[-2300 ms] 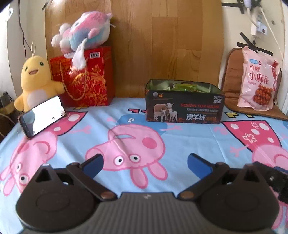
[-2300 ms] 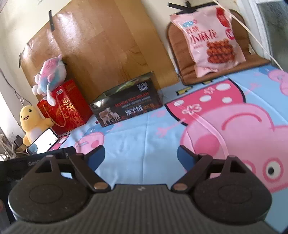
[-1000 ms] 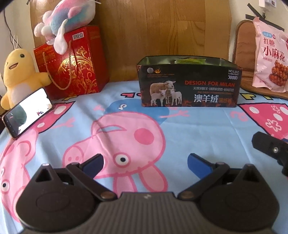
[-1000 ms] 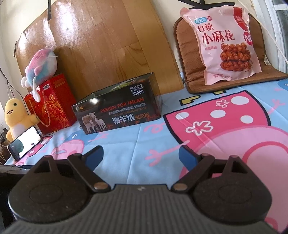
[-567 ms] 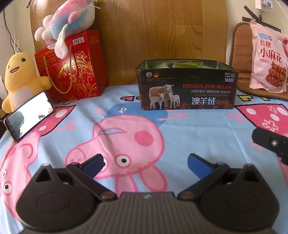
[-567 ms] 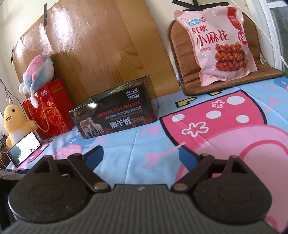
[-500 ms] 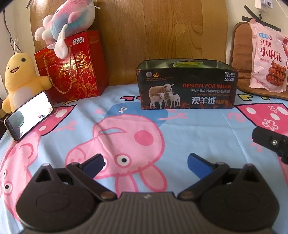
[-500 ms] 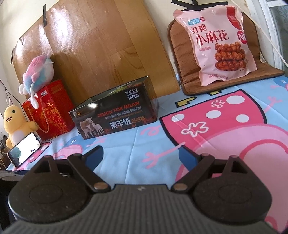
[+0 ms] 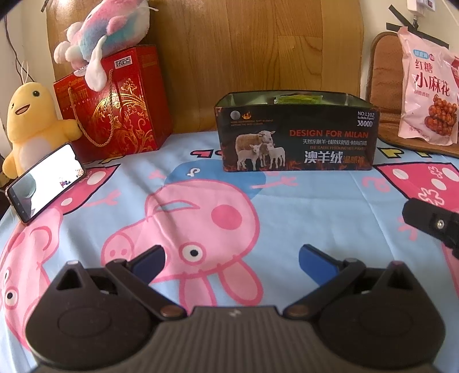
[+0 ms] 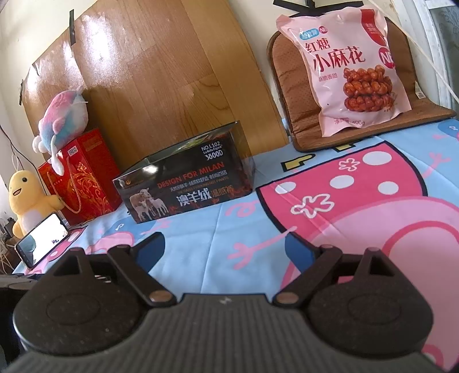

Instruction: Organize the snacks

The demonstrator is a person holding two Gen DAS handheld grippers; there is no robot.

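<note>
A black open-top box [image 9: 297,137] printed with sheep stands at the back of the bed; green snack packets [image 9: 297,99] show over its rim. It also shows in the right wrist view [image 10: 183,183]. A pink snack bag [image 10: 348,67] leans upright on a brown cushion [image 10: 289,94] at the back right, and shows in the left wrist view [image 9: 427,94]. My left gripper [image 9: 231,258] is open and empty above the pig-print sheet, well short of the box. My right gripper [image 10: 225,248] is open and empty, low over the sheet.
A red gift bag [image 9: 114,103] with a pastel plush [image 9: 106,25] on top stands at the back left. A yellow duck plush [image 9: 28,120] and a propped phone [image 9: 43,183] are at the left edge. A wooden board [image 9: 258,51] backs the bed.
Both views have shifted slightly; the box and the pink bag appear a little nearer. Both grippers stay open and empty.
</note>
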